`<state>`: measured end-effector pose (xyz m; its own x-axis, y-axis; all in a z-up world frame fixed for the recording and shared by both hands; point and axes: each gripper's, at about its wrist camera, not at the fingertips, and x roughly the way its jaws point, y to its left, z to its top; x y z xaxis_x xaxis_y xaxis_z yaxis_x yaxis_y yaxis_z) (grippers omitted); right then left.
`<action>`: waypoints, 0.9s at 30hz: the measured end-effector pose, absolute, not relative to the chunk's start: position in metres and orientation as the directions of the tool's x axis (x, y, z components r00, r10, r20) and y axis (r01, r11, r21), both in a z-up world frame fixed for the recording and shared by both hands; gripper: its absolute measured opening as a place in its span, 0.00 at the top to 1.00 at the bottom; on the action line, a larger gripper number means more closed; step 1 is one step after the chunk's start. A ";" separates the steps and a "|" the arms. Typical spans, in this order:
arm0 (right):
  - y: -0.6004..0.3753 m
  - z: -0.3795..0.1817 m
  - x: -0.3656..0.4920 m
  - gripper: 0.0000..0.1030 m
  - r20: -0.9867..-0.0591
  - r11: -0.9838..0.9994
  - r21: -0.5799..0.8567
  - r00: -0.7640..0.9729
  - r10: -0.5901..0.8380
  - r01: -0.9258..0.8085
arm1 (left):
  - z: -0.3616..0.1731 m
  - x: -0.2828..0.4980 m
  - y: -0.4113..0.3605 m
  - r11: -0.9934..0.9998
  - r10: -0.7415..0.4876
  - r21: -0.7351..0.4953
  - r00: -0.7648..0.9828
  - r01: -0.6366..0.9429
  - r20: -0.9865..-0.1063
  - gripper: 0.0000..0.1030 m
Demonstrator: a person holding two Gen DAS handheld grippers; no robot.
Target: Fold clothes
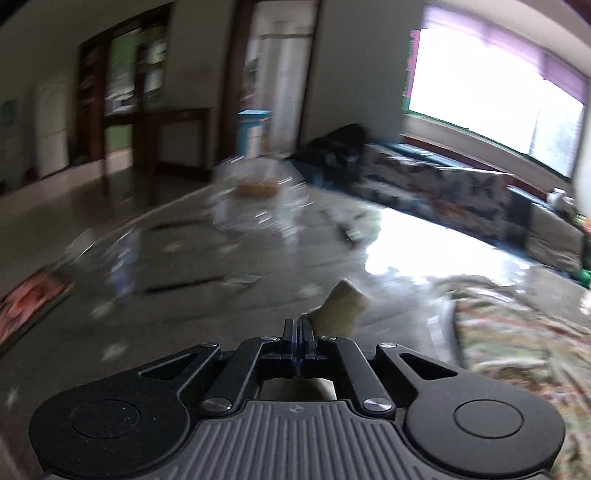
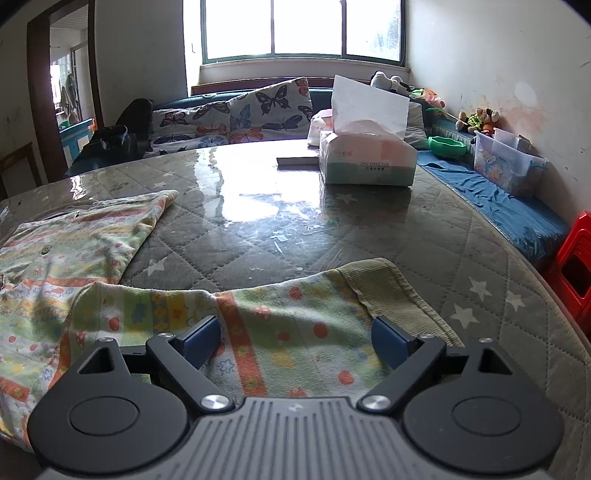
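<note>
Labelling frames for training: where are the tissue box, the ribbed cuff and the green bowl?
tissue box [image 2: 369,164]: right wrist view, front face.
ribbed cuff [image 2: 384,288]: right wrist view, middle of ribbing.
green bowl [image 2: 447,147]: right wrist view, outer wall.

Left view motion-blurred, garment [image 2: 55,258] cut off at left edge

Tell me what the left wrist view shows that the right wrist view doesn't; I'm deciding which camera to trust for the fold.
Only the left wrist view shows the left gripper shut on a ribbed cuff, lifted above the table; the picture is blurred.

Only the right wrist view shows the right gripper open over the sleeve, whose cuff lies flat, plus the tissue box and a toy bin.

Both show the patterned garment, the glossy quilted table, the butterfly cushions and the window.
</note>
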<state>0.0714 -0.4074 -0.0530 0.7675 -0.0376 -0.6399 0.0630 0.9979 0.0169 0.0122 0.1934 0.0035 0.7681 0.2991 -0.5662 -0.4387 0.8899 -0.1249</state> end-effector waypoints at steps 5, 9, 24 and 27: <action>-0.407 -0.053 0.071 0.11 -0.641 0.998 0.014 0.767 -0.039 0.062 | -0.017 0.001 0.215 0.843 0.370 -0.089 0.692 -0.531 -0.620 0.99; -0.406 -0.054 0.071 0.10 -0.642 0.998 0.012 0.766 -0.039 0.061 | -0.016 -0.007 0.224 0.814 0.401 -0.090 0.668 -0.574 -0.627 0.98; -0.407 -0.054 0.073 0.08 -0.646 0.998 0.017 0.763 -0.038 0.064 | -0.028 0.050 0.190 0.907 0.336 0.021 0.694 -0.420 -0.637 0.94; -0.409 -0.054 0.073 0.07 -0.647 0.998 0.018 0.761 -0.039 0.066 | -0.029 0.051 0.201 0.892 0.374 0.045 0.679 -0.450 -0.631 0.94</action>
<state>0.0732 -0.4086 -0.0537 0.7613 -0.0389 -0.6473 0.0659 0.9977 0.0175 0.0506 0.2014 -0.0289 0.6793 0.3742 -0.6313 -0.4499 0.8920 0.0446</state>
